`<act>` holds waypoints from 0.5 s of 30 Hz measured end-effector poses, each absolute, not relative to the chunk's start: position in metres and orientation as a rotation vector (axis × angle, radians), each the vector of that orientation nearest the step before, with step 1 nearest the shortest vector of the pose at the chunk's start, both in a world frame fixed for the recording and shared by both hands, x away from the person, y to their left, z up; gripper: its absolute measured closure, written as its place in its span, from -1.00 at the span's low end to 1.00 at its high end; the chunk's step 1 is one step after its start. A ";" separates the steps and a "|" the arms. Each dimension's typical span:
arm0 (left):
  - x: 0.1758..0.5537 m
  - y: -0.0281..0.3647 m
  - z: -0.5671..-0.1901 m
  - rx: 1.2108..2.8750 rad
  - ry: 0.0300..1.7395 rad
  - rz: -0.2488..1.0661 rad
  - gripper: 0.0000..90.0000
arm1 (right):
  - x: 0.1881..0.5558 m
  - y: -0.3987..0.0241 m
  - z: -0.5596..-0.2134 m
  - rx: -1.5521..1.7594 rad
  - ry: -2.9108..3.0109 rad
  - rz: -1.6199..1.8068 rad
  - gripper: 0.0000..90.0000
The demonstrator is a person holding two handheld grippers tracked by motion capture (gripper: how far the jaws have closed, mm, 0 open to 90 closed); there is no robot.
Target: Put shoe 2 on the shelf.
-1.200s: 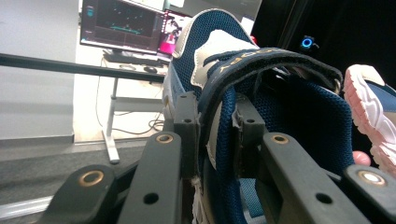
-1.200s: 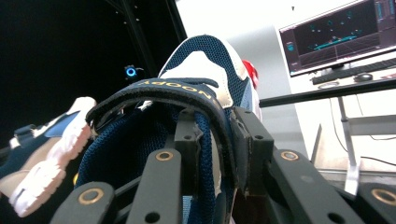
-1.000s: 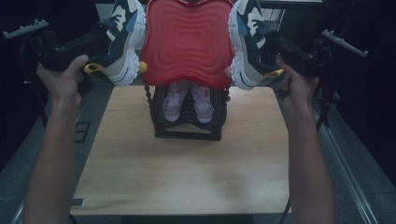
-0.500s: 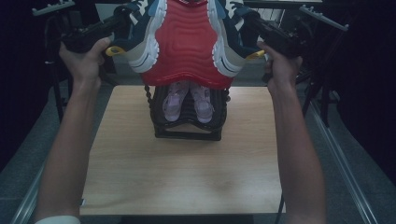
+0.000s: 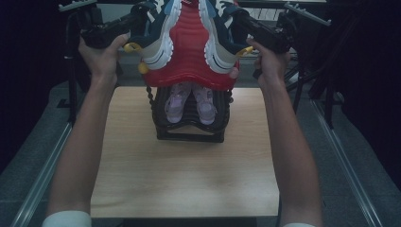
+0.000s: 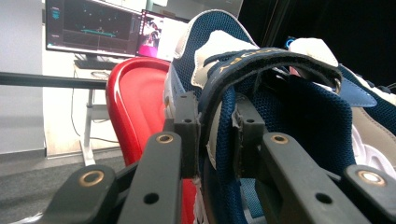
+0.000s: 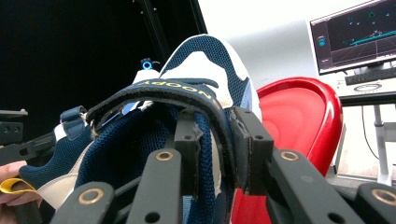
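While held: left hand-held gripper [image 6: 212, 135] clamped on left sneaker [image 6: 280, 107]; right hand-held gripper [image 7: 212, 140] clamped on right sneaker [image 7: 154, 135]
Advice: lift both level, clearing the red tray [image 5: 189, 52]

Gold capital letters run along the dark strap [image 7: 187, 95] of the blue and white shoe [image 7: 205, 65] in the right gripper view; upside down, they seem to read "SNOOPY". The strap [image 6: 261, 58] of the other shoe [image 6: 219, 42] carries matching gold letters, only "OPY" legible. Monitor [image 6: 91, 25] text is too small to read
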State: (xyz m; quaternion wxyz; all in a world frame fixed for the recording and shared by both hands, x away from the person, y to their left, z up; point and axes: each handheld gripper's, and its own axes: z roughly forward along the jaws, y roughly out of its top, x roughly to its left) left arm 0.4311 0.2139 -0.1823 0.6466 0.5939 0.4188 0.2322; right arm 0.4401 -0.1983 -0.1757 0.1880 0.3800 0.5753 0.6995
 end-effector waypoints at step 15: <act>0.449 0.191 -0.197 1.404 0.973 0.629 0.68 | 0.456 -0.170 -0.190 1.065 1.646 1.799 0.62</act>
